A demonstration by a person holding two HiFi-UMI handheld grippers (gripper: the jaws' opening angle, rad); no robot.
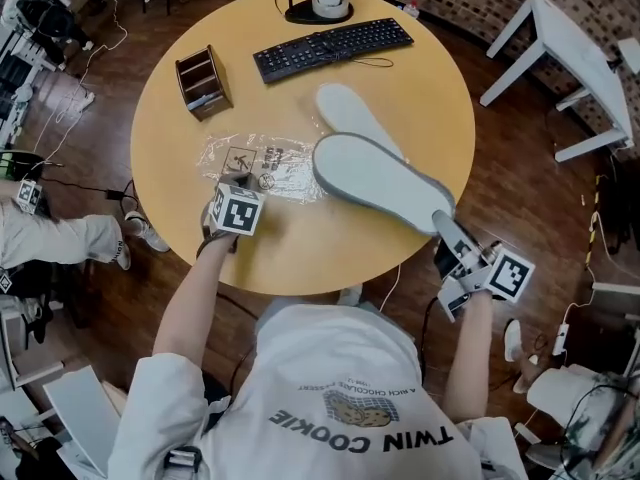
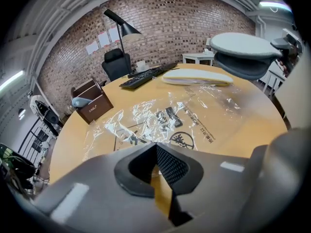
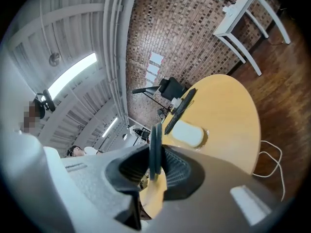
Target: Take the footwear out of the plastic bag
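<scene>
A grey slipper [image 1: 385,183] hangs sole-up over the round table [image 1: 420,88]. My right gripper [image 1: 445,223] is shut on its heel at the table's near right edge. In the right gripper view the slipper [image 3: 155,144] shows edge-on between the pads. A second, pale slipper [image 1: 350,113] lies on the table behind it, also seen in the left gripper view [image 2: 197,76]. The clear printed plastic bag [image 1: 270,168] lies flat and crumpled. My left gripper [image 1: 236,190] rests on its near edge, jaws closed [image 2: 155,147] on the film.
A black keyboard [image 1: 332,48], a lamp base [image 1: 322,6] and a brown wooden organiser [image 1: 203,81] stand at the far side of the table. A white side table [image 1: 565,48] is off to the right. A seated person's leg [image 1: 60,238] is at the left.
</scene>
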